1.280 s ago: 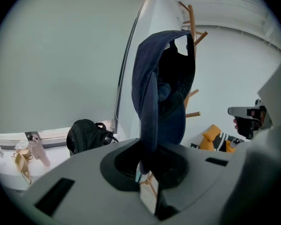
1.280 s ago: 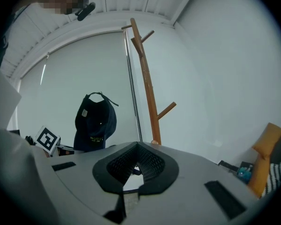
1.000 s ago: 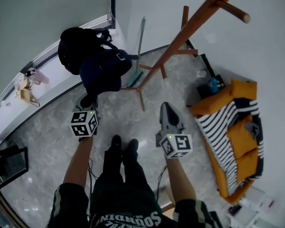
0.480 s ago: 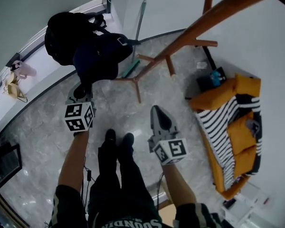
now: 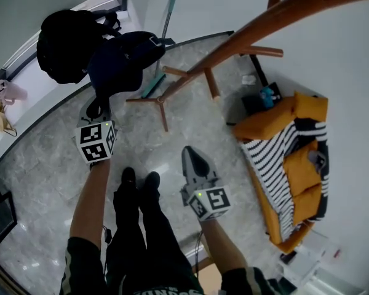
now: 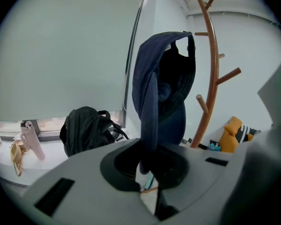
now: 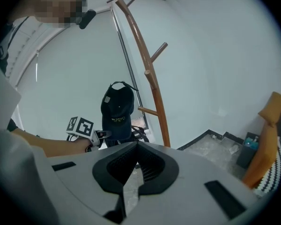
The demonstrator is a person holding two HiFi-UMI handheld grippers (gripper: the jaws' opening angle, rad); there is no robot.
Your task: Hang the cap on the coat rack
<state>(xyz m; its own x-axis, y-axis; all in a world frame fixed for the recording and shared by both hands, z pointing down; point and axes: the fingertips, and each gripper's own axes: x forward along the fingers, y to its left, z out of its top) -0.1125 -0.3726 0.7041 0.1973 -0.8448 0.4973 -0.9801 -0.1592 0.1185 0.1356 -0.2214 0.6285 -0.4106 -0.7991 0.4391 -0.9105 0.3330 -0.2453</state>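
Observation:
A navy cap [image 5: 120,60] hangs up from my left gripper [image 5: 97,107], which is shut on its edge. In the left gripper view the cap [image 6: 159,93] rises straight from the jaws, in front of the curved wooden coat rack [image 6: 210,78]. The rack [image 5: 234,45] leans across the head view, its feet [image 5: 160,100] on the floor just right of the cap. My right gripper [image 5: 190,155] is lower and to the right, shut, with nothing in it. In the right gripper view the cap [image 7: 118,109] and the left gripper's marker cube [image 7: 80,125] sit left of the rack pole [image 7: 152,88].
A black backpack [image 5: 64,45] rests on the white ledge behind the cap. An orange sofa with a striped blanket [image 5: 289,165] stands at the right, against the wall. The person's legs and shoes [image 5: 138,186] stand between the two grippers on the marble floor.
The whole scene has slid left and up in the head view as the head turned. The left gripper keeps its hold on the cap; the right gripper stays shut.

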